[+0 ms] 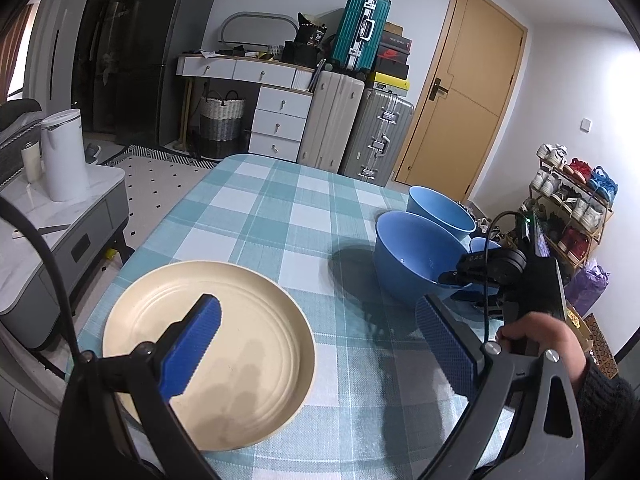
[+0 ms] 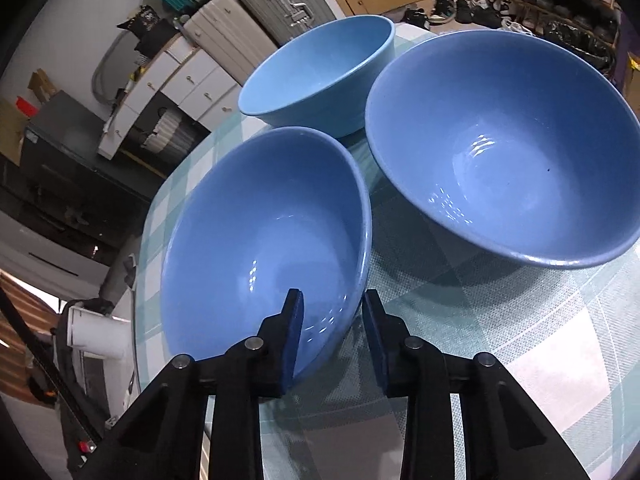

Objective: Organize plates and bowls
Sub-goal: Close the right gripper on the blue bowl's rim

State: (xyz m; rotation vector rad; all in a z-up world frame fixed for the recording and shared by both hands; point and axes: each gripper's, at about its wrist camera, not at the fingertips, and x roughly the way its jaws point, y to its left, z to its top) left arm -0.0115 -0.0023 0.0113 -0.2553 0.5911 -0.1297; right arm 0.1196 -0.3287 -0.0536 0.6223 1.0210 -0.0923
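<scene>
Three blue bowls stand apart on the table [image 1: 256,216], none nested yet; one cream plate [image 1: 208,356] lies alone near the left front edge. Judged from this, the sorting has barely begun.

Right gripper [image 2: 332,308]: jaws straddle the rim of the near bowl [image 2: 264,240], one pad inside, one outside. A gap shows at the outer pad, so not yet clamped.

Large bowl [image 2: 504,148] sits just right of it; far bowl [image 2: 320,72] sits behind, toward the far edge.

Left gripper [image 1: 320,344]: jaws wide apart, empty, above the plate and the cloth.

Left to do, likely: close on the near bowl, lift, stack the bowls by size, then place the plate.
</scene>
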